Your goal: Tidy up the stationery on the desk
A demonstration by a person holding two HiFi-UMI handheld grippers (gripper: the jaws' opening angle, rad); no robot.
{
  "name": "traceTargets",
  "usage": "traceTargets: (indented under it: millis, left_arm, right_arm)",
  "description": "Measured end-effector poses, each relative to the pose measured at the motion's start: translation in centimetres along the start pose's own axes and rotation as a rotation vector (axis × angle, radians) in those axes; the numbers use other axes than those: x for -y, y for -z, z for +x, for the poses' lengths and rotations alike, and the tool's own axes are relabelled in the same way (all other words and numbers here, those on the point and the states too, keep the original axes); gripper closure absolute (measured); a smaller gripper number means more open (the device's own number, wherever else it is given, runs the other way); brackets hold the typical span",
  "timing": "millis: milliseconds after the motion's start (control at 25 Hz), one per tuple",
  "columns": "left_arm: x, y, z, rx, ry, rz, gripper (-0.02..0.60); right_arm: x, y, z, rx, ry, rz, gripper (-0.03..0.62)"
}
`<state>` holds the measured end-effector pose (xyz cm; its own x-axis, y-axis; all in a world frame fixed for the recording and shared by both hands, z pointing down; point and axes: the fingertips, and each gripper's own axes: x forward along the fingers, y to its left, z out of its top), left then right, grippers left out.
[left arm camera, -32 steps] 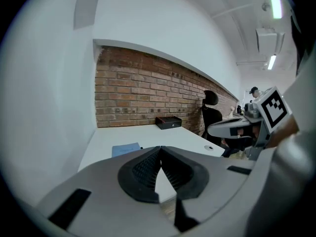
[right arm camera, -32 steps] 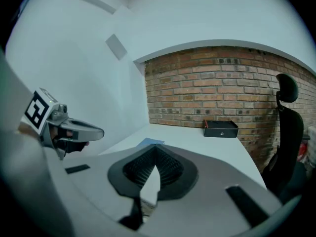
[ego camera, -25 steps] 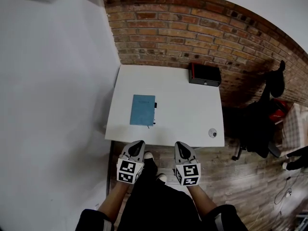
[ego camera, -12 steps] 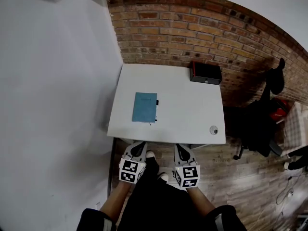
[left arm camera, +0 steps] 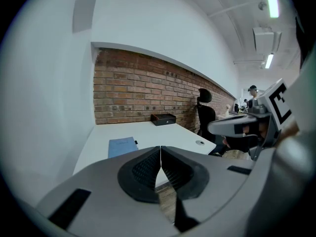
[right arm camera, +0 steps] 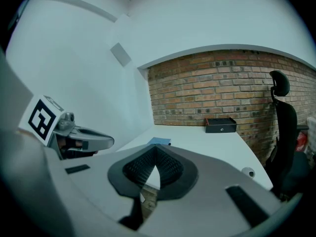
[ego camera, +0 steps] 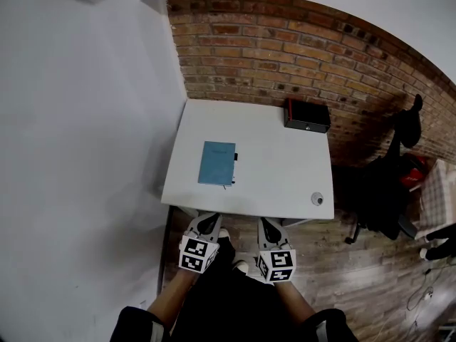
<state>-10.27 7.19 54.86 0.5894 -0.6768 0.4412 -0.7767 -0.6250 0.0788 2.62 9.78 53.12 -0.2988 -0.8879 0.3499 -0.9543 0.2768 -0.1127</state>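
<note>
both hand-held grippers hang short of the table's [ego camera: 278, 169] near edge, side by side and pointing at it. the left hand-held gripper [left arm camera: 160, 152] has its jaws pressed together with nothing between them, and the right hand-held gripper [right arm camera: 155, 154] is the same, closed and empty.

on the table, a blue notebook [ego camera: 216, 163] lies flat on the left half, square to the edges. a thin dark thing [ego camera: 234, 169] lies along its right side, likely a pen but too small to be sure. a black box [ego camera: 307, 115] sits at the far right corner against the brick wall [ego camera: 285, 55], and a small round thing [ego camera: 316, 199] sits near the front right corner. all are well apart from the grippers.

this layout fits either a spread waiting to be gathered or one already set straight, so the pictures don't settle which step is in hand.

for any grasp here, my judgement is that the jaws must open before they reach the table. the flat notebook is best taken at an edge rather than from above. the thin thing beside it could roll if nudged.
</note>
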Motion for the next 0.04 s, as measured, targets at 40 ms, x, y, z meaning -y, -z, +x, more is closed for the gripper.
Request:
traceTargets:
  millis: [40]
  left_arm:
    - [0.04,-0.17,-0.05,0.002,0.001,0.000,0.566]
  right_arm:
    - [-0.01,-0.05,-0.04,0.000,0.000,0.001,0.572]
